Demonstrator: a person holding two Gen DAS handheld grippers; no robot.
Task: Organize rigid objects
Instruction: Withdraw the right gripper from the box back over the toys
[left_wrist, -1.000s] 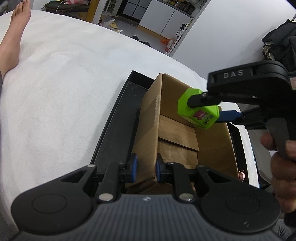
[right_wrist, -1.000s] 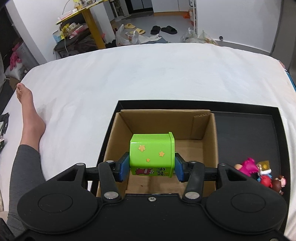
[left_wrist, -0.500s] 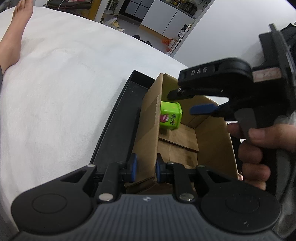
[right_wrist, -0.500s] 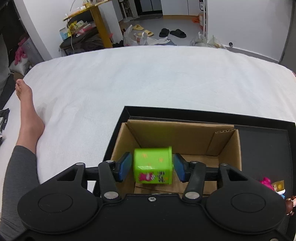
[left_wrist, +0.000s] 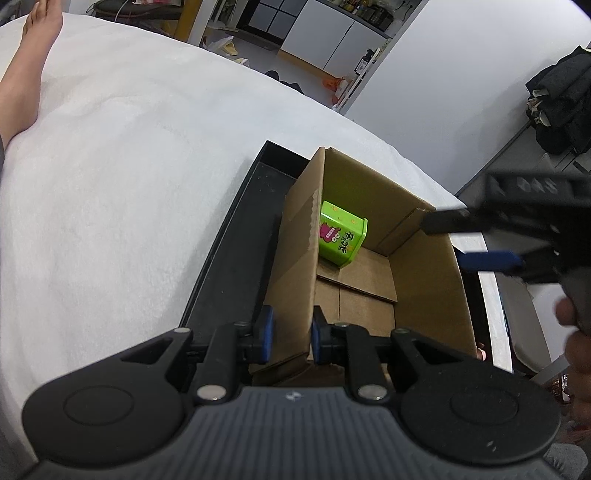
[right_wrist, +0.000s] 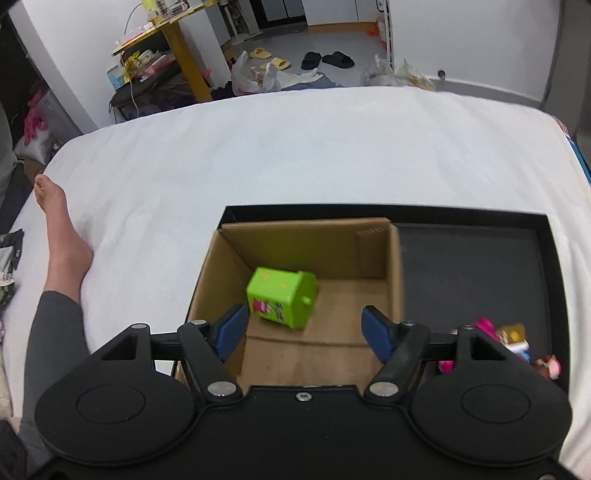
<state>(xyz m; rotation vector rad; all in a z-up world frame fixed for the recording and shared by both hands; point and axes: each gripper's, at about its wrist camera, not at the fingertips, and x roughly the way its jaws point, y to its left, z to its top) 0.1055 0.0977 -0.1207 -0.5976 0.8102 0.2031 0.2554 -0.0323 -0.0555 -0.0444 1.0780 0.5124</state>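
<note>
A green toy bin (right_wrist: 282, 297) with a pink cartoon print lies tilted on the floor of the open cardboard box (right_wrist: 321, 242), near its left wall; in the left wrist view the green bin (left_wrist: 341, 232) leans against that wall. My right gripper (right_wrist: 304, 328) hovers above the box, its jaws opening, nothing between the blue pads. My left gripper (left_wrist: 290, 334) is shut on the near left wall of the cardboard box (left_wrist: 295, 258). In the left wrist view the right gripper (left_wrist: 476, 240) shows blurred over the box's right edge.
The box stands in a black tray (right_wrist: 476, 266) on a white bed (right_wrist: 258, 147). Several small toys (right_wrist: 506, 338) lie in the tray's near right corner. A person's bare foot and leg (right_wrist: 62, 240) rest on the bed at the left.
The right gripper let go of the green bin, which dropped into the box and came to rest against the left wall. The right gripper drew back to the right. The left gripper kept still.
</note>
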